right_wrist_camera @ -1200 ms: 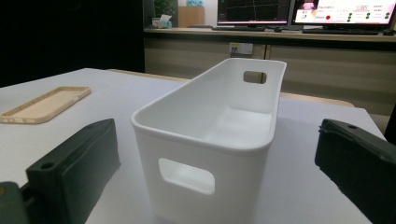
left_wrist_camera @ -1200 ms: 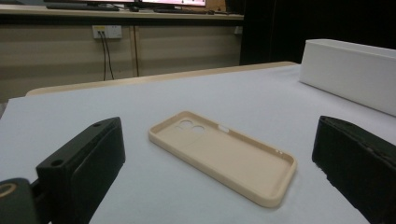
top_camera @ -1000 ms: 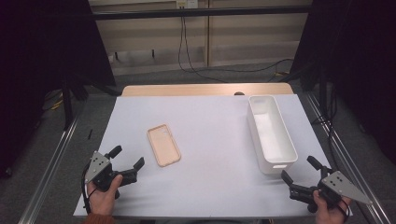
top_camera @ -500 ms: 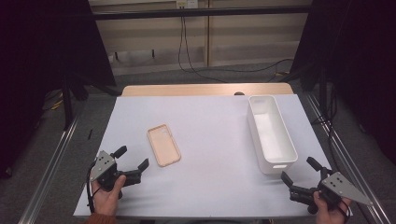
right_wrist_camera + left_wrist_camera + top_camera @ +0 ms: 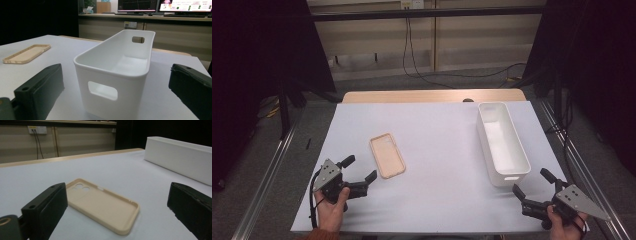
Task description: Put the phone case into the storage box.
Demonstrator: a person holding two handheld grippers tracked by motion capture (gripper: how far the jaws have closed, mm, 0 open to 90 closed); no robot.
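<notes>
- High view showed my left hand-held gripper (image 5: pixel 359 175) low at the counter's (image 5: pixel 437 120) near-left corner, jaws spread wide and empty.
- My right hand-held gripper (image 5: pixel 532 191) sat at the near-right corner, also gaping, gripping nothing.
- The beige phone case (image 5: pixel 387 155) lay flat, hollow side up, just ahead and slightly right of my left jaws; its long axis ran away from me, tilted a little leftward, camera cut-out at the far end.
- I judged my left hand the nearer one for it.
- The white bin (image 5: pixel 503 143) stood lengthwise just ahead of my right jaws, empty.
- I could read no brand or lettering on either.
</notes>
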